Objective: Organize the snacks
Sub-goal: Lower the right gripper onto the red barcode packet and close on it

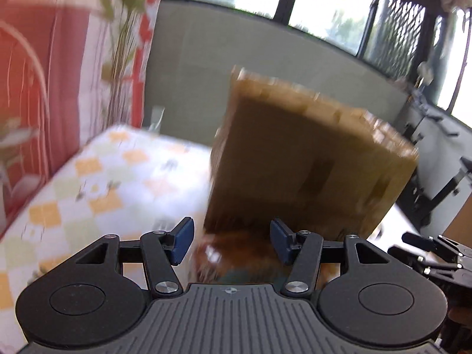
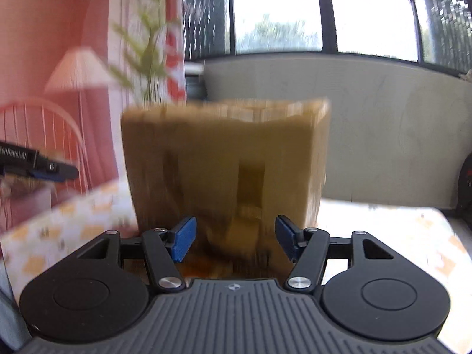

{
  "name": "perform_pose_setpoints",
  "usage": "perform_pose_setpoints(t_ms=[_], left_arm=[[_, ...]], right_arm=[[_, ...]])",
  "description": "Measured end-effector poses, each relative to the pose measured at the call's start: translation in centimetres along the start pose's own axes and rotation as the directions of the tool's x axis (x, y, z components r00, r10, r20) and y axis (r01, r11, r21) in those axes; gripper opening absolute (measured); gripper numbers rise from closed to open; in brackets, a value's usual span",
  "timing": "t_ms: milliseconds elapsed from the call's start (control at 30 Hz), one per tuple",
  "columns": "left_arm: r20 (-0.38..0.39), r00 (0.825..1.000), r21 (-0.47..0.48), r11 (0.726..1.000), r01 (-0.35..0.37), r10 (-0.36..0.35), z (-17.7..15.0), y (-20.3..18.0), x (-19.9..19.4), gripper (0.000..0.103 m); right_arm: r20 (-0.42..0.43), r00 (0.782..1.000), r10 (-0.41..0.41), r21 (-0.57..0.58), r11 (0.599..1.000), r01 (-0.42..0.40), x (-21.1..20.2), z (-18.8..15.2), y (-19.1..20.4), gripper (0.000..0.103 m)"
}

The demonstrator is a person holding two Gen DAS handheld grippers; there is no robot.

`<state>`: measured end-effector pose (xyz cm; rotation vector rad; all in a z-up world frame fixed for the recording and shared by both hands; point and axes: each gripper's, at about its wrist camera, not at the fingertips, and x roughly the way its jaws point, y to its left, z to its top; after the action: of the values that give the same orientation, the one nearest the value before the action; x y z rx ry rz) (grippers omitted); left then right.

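Two grippers — left gripper [image 1: 232, 240], right gripper [image 2: 235, 239] — angled downward, fingers half-open, empty, facing cardboard box [image 2: 227, 159].

1. One brown cardboard box [image 2: 224, 162], blurred.
2. One table with a checked cloth [image 1: 97, 177].
3. Two grippers: the left gripper [image 1: 232, 240] and the right gripper [image 2: 235, 240].
4. One potted plant [image 2: 147, 47].

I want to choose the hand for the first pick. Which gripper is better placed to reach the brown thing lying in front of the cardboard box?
Probably left. The left gripper is open with the glossy brown item between its fingers, before the cardboard box. The right gripper, also open, faces mainly the box; blur limits certainty.
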<state>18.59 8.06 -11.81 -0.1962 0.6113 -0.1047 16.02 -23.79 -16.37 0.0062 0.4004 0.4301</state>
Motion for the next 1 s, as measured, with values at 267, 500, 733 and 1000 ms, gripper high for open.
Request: perform_pose_setpoints(t_ms=[267,500,733,1000], left_arm=[[-0.050,0.999,0.003,1.000,-0.004,0.004,-0.7,-0.3,1.3,0.059],[-0.070,0.998,-0.002,1.000,-0.006,0.006,-1.9,-0.8,1.6,0.059],[-0.091,0.996,0.012,1.000,-0.019,0.020,-2.3,-0.7,1.9,0.059],[-0.137,0.990,0.005,1.000,-0.024,0.024,-3.5,-1.1,2.9,0.059]], right_arm=[[-0.266,0.964,-0.001,-0.059,0.998,-0.015,2.7,-4.3,1.8,0.063],[-0.296,0.952,0.076,-0.117,0.986,-0.116,4.0,-4.5,3.8,0.063],[-0.326,0.942,0.082,-0.125,0.984,-0.129,5.9,-5.0,5.1,0.069],[-0.303,0.948,0.100,-0.089,0.987,-0.133,5.9,-5.4,4.1,0.075]])
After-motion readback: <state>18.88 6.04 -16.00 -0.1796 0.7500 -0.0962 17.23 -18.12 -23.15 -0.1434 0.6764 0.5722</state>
